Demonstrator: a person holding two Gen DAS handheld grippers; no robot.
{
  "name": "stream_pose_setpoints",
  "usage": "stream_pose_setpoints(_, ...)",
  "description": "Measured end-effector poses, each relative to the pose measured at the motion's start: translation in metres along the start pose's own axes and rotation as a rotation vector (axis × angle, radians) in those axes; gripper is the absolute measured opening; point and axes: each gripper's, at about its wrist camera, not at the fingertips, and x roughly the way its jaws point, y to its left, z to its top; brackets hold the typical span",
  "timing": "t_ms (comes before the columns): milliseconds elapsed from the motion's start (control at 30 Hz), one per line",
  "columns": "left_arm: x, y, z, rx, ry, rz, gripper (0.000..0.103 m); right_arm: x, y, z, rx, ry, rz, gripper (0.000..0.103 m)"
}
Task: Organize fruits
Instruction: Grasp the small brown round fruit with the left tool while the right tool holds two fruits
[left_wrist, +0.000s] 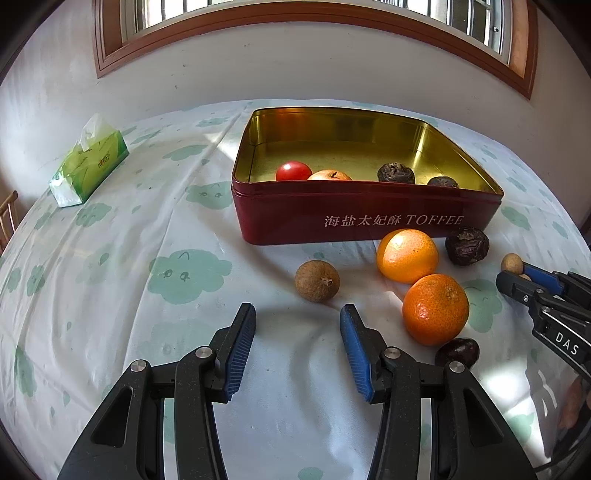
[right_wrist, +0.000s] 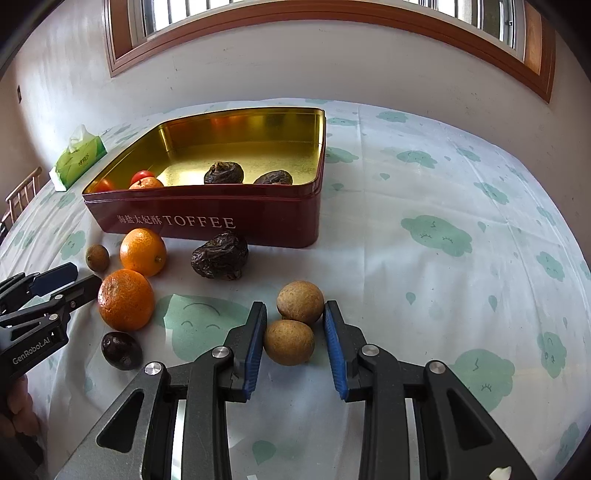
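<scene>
Straddling a small tan longan (right_wrist: 289, 342), the right tongs (right_wrist: 294, 314) stand wide, their blue pads on either side of the fruit; the left pad looks to be just touching it, the right pad stands apart. A second longan (right_wrist: 300, 301) lies touching the first, just ahead of it, near the right fingertip.

The left tongs (left_wrist: 298, 314) are also spread wide and hold nothing, hovering over the cloud-print cloth of the tabletop (left_wrist: 110, 277). Just ahead of them lies a third longan (left_wrist: 317, 280), with two mandarins (left_wrist: 407, 254) (left_wrist: 435, 309) to its right, close together. A wrinkled dark passion fruit (left_wrist: 467, 246) sits near the tin's front wall, and a smooth dark fruit (left_wrist: 457, 352) lies just beside the nearer mandarin.

The red toffee tin (left_wrist: 369, 218), open with a gold inside, holds a tomato (left_wrist: 293, 171), an orange-coloured fruit (left_wrist: 330, 175) touching it, and two more wrinkled passion fruits (left_wrist: 396, 173) (left_wrist: 442, 182). A green tissue pack (left_wrist: 89, 162) rests far left.
</scene>
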Motion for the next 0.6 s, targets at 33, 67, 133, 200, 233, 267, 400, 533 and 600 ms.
stream_pose_setpoints(33, 0.000, -0.001, 0.000, 0.000, 0.000, 0.000, 0.049, 0.000, -0.001, 0.000, 0.005, -0.001, 0.002, 0.029)
stream_pose_setpoints(67, 0.000, -0.001, 0.000, -0.002, 0.000, -0.001, 0.049, 0.000, -0.001, 0.000, 0.006, -0.001, 0.003, 0.029)
stream_pose_setpoints(133, 0.001, -0.002, 0.002, -0.003, 0.001, -0.001, 0.050, 0.000, -0.002, 0.000, 0.004, -0.001, 0.001, 0.029)
stream_pose_setpoints(200, 0.003, -0.004, 0.003, 0.000, 0.000, 0.001, 0.050, 0.000, -0.003, 0.000, 0.005, -0.001, 0.002, 0.029)
stream_pose_setpoints(233, 0.003, -0.005, 0.005, 0.001, 0.000, 0.002, 0.050, 0.000, -0.003, 0.000, 0.006, -0.001, 0.003, 0.029)
stream_pose_setpoints(267, 0.004, -0.006, 0.006, 0.002, 0.000, 0.002, 0.050, -0.001, -0.003, 0.000, 0.005, -0.001, 0.002, 0.029)
stream_pose_setpoints(400, 0.008, -0.008, 0.011, 0.000, 0.000, 0.007, 0.050, -0.001, -0.003, 0.000, 0.005, -0.001, 0.002, 0.030)
stream_pose_setpoints(533, 0.014, -0.008, 0.018, 0.002, 0.004, 0.017, 0.050, -0.001, -0.003, 0.000, 0.005, -0.001, 0.002, 0.030)
stream_pose_setpoints(600, 0.016, -0.009, 0.021, 0.005, 0.006, 0.022, 0.050, -0.001, -0.003, 0.000, 0.005, -0.001, 0.002, 0.030)
